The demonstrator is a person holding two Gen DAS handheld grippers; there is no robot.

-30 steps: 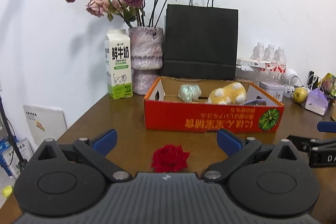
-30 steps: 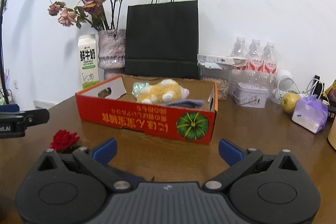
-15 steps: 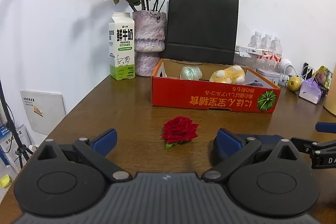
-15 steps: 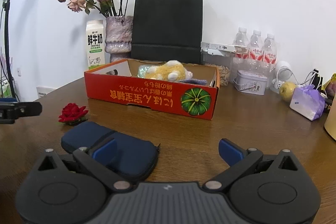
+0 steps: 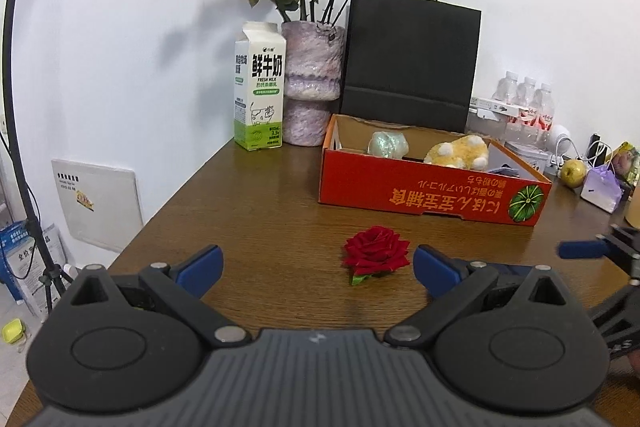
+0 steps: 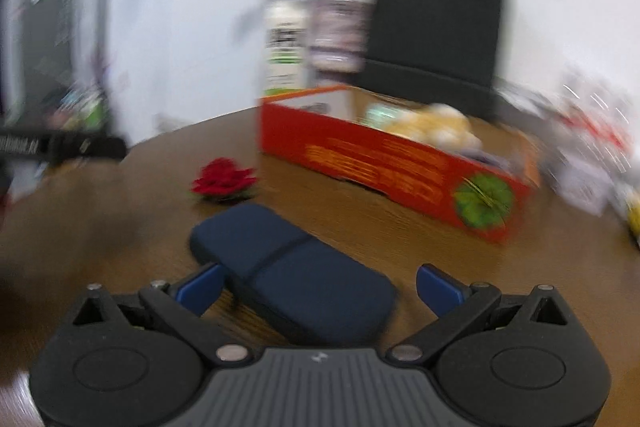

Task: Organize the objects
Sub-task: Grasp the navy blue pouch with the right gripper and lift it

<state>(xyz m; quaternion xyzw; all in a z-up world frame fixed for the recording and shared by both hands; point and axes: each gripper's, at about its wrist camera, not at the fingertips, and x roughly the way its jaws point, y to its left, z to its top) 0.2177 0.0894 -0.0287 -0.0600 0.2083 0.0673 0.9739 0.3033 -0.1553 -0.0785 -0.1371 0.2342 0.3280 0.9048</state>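
A red rose head (image 5: 376, 254) lies on the brown table in front of my open, empty left gripper (image 5: 318, 267). A dark blue pouch (image 6: 292, 269) lies flat on the table between the fingers of my open right gripper (image 6: 320, 287), which does not touch it. The rose (image 6: 223, 180) is just beyond the pouch. A red cardboard box (image 5: 428, 193) stands further back and holds a yellow plush toy (image 5: 460, 151) and a pale shiny object (image 5: 387, 143). The right wrist view is blurred.
A milk carton (image 5: 260, 87), a vase of dried roses (image 5: 312, 83) and a black paper bag (image 5: 412, 55) stand along the wall behind the box. Water bottles (image 5: 528, 103), an apple (image 5: 573, 173) and a small purple bag (image 5: 602, 187) crowd the right. The table's left edge (image 5: 176, 195) is near.
Both grippers pulled back from the box. The right one has swung left and now frames the blue pouch; its view is blurred with motion.
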